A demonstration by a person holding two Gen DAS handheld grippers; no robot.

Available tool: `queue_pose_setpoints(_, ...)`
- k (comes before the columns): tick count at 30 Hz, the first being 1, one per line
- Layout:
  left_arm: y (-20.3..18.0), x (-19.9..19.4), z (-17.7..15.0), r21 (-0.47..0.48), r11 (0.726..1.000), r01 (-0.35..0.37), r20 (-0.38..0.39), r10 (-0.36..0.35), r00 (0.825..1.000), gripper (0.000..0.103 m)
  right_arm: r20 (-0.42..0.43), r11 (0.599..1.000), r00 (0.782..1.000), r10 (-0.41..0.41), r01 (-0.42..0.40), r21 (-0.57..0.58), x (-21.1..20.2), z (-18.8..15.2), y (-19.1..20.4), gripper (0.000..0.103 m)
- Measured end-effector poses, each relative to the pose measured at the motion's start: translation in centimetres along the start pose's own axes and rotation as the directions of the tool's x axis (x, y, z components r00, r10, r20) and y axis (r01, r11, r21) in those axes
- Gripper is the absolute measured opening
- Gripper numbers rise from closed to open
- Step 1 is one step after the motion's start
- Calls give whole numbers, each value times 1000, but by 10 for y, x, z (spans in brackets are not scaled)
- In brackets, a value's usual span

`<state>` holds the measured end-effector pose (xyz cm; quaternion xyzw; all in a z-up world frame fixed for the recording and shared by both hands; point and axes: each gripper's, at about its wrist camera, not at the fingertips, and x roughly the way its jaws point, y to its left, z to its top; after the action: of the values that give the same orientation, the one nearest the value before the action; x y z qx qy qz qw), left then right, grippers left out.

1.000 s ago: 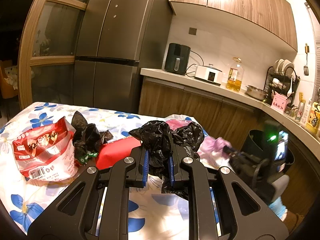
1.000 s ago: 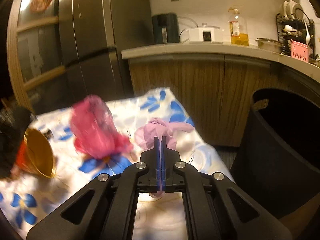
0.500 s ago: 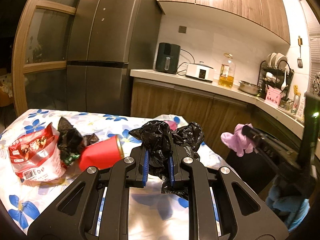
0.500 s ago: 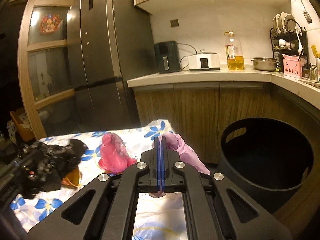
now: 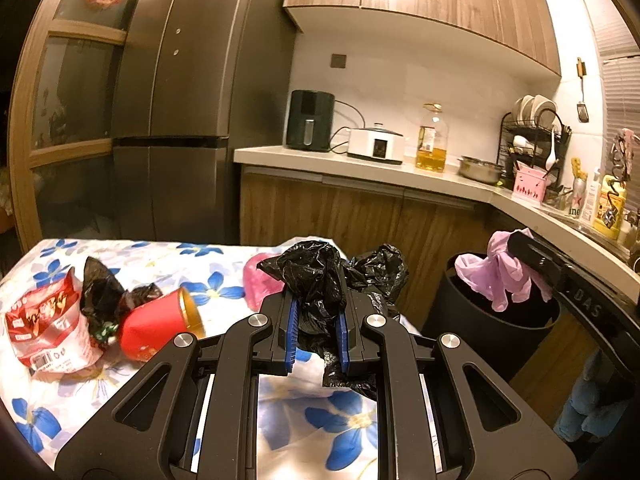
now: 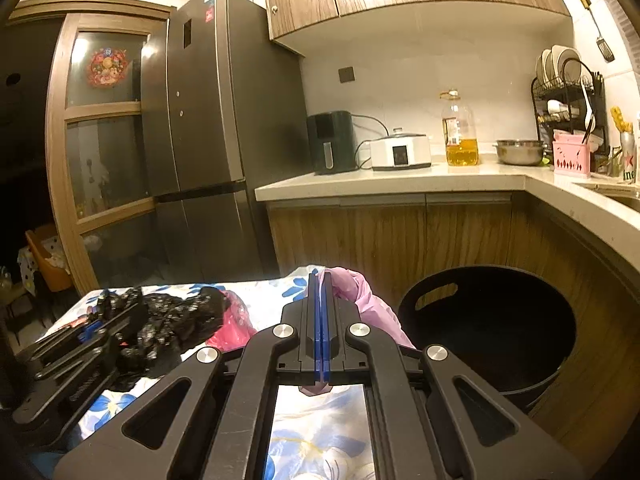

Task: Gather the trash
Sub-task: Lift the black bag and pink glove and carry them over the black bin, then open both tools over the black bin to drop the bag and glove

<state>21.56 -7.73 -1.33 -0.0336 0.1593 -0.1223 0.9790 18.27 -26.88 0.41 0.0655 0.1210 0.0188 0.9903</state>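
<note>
My left gripper (image 5: 318, 320) is shut on a crumpled black plastic bag (image 5: 320, 280), held above the flowered tablecloth (image 5: 320, 424). My right gripper (image 6: 321, 316) is shut on a pale purple plastic bag (image 6: 368, 300); in the left wrist view that bag (image 5: 500, 276) hangs over the rim of the black trash bin (image 5: 496, 340). The bin (image 6: 492, 320) is right of the table. On the table lie a pink bag (image 5: 258, 284), a red cup (image 5: 156, 326) on its side, a red snack packet (image 5: 48, 328) and another black bag (image 5: 104, 292).
A wooden kitchen counter (image 5: 360, 168) with an air fryer (image 5: 310, 124), cooker, oil bottle and dish rack runs behind the table and bin. A tall grey fridge (image 5: 192, 100) stands at the back left.
My right gripper has lifted the purple bag off the table and carried it right, over the bin. My left gripper has risen a little with the black bag.
</note>
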Motion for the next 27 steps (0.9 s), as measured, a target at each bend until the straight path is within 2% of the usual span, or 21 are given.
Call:
queue_pose_setpoints(6, -22, 1, 13, 36, 999, 30, 19, -31, 999, 15, 44, 1000, 999, -12, 11, 14, -17, 14, -13, 1)
queue_pose_setpoints(14, -64, 13, 34, 79, 992, 102, 42, -105, 994, 15, 89, 994, 991, -99, 95, 45, -31, 28, -50, 1)
queue_pose_setpoints(20, -103, 28, 40, 100, 977, 189, 47, -195, 980, 15, 101, 982, 978, -181, 173, 78, -36, 33, -85, 1)
queue_pose_setpoints(27, -142, 53, 43, 109, 960, 256, 32, -261, 965, 15, 100, 970, 968, -229, 219, 106, -34, 35, -110, 1)
